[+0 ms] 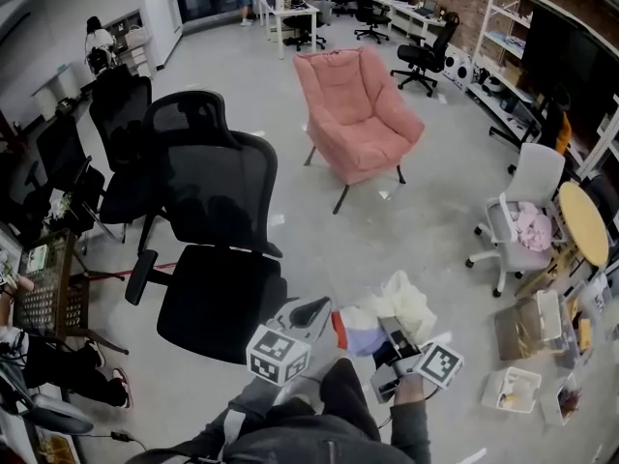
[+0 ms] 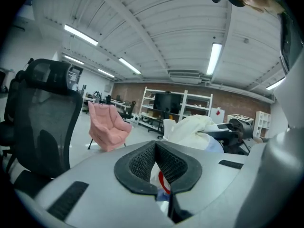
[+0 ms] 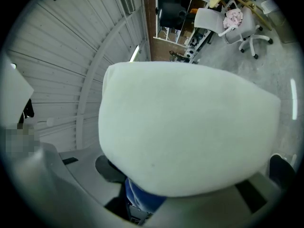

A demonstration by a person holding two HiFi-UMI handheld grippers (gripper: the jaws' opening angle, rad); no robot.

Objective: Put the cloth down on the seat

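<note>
Holding the soft cream cloth with blue and red patches (image 1: 392, 309) up in the air, the left gripper (image 1: 322, 309) and right gripper (image 1: 389, 334) both pinch it tight so it won't drop. It hangs near the black mesh chair's seat (image 1: 218, 303), not on it yet.

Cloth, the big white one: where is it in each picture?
Head view: cloth, bottom middle.
Left gripper view: cloth, right of centre, beyond the jaws.
Right gripper view: cloth fills the middle.
Shared landmark: white shelves, in all three views.
</note>
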